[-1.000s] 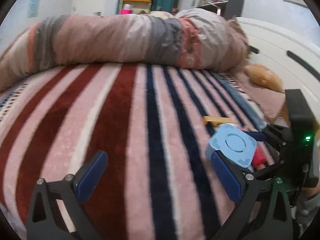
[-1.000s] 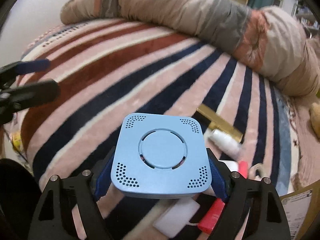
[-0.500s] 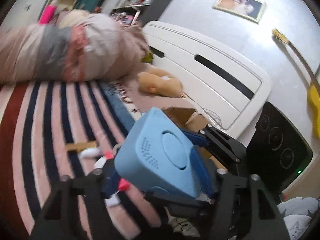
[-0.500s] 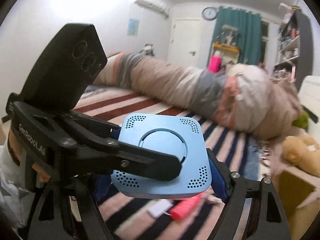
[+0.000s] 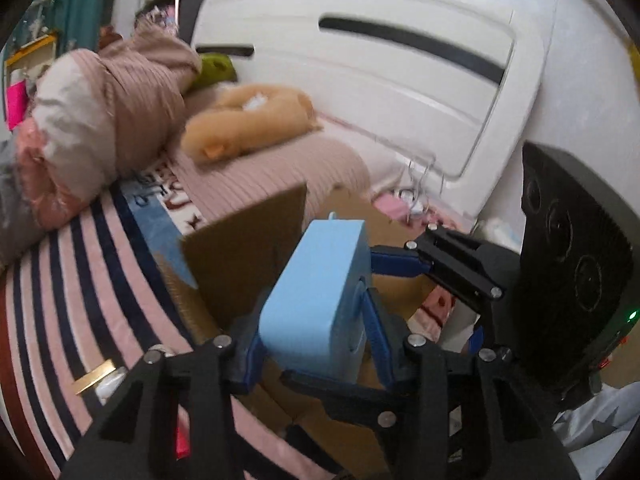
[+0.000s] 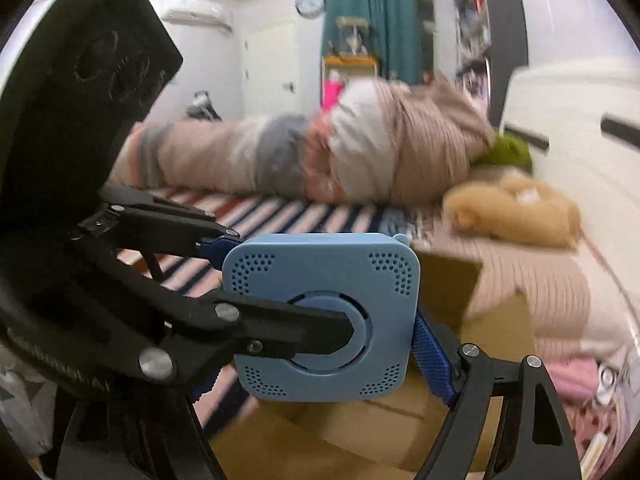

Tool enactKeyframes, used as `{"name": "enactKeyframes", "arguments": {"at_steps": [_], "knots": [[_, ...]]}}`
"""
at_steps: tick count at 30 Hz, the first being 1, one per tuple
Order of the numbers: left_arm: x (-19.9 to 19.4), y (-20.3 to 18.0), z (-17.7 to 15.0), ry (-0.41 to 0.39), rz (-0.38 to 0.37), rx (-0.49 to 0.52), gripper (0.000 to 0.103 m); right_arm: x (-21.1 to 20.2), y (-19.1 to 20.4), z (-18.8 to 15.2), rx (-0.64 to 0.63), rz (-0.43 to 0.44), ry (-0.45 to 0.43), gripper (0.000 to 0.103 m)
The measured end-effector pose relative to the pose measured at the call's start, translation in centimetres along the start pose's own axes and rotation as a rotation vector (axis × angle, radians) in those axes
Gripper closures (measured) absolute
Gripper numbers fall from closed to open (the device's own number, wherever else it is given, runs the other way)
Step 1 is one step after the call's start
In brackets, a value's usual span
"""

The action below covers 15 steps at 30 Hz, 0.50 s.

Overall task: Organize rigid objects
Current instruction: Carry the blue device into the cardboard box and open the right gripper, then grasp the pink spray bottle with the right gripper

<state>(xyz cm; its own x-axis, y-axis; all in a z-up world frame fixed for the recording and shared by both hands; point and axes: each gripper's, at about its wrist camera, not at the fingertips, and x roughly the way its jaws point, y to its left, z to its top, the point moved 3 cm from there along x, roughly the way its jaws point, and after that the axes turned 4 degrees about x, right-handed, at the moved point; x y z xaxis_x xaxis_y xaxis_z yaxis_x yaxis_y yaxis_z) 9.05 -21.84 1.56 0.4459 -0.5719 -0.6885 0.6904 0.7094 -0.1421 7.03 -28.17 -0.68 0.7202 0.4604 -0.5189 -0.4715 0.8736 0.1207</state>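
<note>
A light blue square plastic box (image 6: 324, 316) with vent holes and a round centre is held in the air above an open cardboard box (image 5: 256, 248). My right gripper (image 6: 320, 344) is shut on its sides. My left gripper (image 5: 312, 344) is shut on the same blue box (image 5: 320, 300), across its flat faces; one left finger (image 6: 296, 332) lies over the round centre. The right gripper also shows in the left wrist view (image 5: 404, 300), coming from the right.
A striped blanket (image 5: 80, 300) covers the bed. A rolled duvet (image 6: 320, 152) and a tan plush toy (image 5: 248, 124) lie behind the cardboard box. A white headboard (image 5: 380, 72) stands at the right. A gold bar (image 5: 94, 376) and small items lie on the blanket.
The left gripper went from open and empty over the blanket to shut on the blue box held by the right gripper. Both carried it from the blanket to above the cardboard box.
</note>
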Motion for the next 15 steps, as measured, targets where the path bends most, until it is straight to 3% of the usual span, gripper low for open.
{"name": "enactKeyframes", "arguments": {"at_steps": [5,7,11,15], "knots": [[2.5,0.1,-0.3,0.064,0.006,-0.001,0.059,2.1,-1.4,-0.7,0.007,-0.002,0.097,0.024],[2.5,0.6,-0.4,0.07,0.052,-0.001,0.045,2.6,-1.4,-0.7,-0.005,-0.037,0.117,0.024],[1.8,2.1,-0.4,0.041,0.04,-0.044,0.04,2.1,-1.8,-1.2,-0.002,-0.054,0.127,0.019],[-0.9,3.0,-1.3,-0.004,0.091,-0.071,0.036,1.2,-0.7,-0.9,-0.034,-0.086,0.1,0.01]]}}
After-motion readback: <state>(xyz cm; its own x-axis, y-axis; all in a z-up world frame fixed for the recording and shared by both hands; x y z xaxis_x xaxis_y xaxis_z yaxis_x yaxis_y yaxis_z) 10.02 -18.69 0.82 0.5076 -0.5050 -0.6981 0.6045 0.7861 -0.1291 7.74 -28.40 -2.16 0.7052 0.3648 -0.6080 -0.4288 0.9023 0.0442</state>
